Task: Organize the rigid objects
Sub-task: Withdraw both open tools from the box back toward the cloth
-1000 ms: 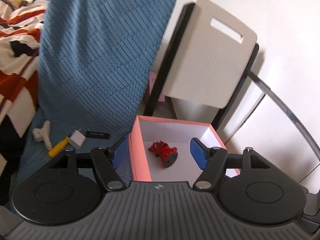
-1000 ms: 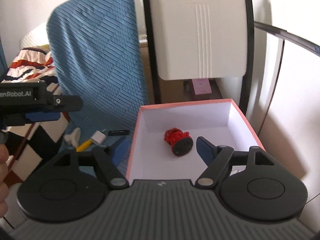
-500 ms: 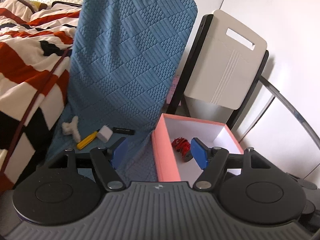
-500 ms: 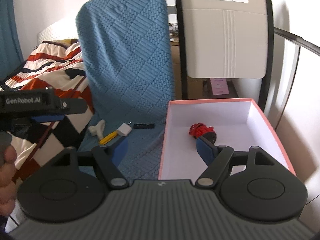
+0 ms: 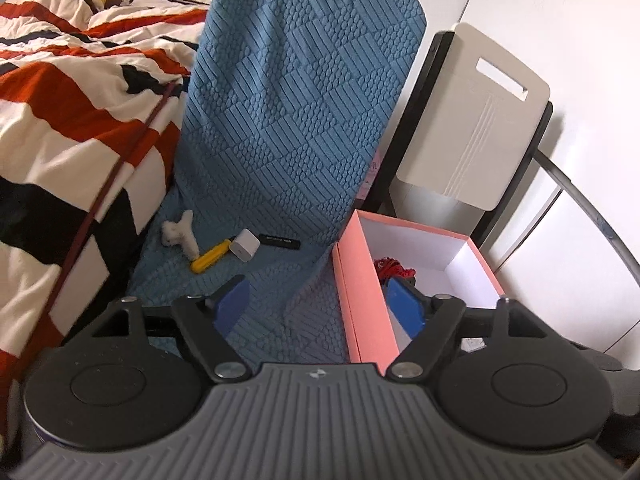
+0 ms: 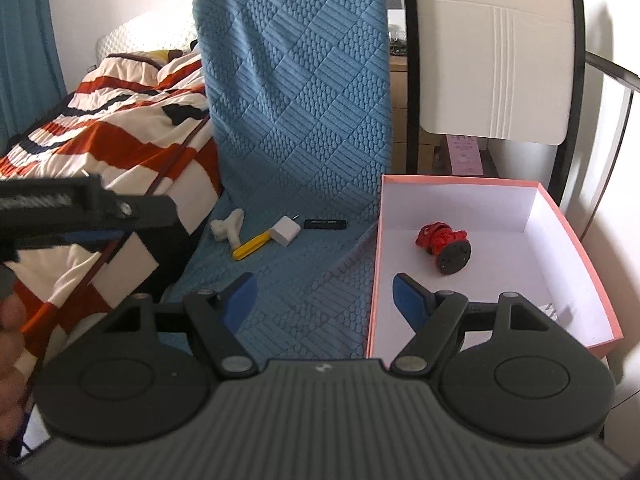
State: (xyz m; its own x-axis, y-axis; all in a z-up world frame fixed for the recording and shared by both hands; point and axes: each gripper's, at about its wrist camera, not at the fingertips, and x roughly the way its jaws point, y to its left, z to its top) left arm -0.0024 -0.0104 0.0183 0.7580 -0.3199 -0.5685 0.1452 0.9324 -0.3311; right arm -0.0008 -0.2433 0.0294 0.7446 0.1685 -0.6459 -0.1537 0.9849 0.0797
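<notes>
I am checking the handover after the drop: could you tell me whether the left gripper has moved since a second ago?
Yes. The left gripper has swung left: it framed the pink box before, and now straddles its left wall.

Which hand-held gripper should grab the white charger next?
Probably left. The left hand-held gripper is open, empty and faces the white charger on the blue chair cover. The right hand-held gripper, also open, sits beside the pink box.
</notes>
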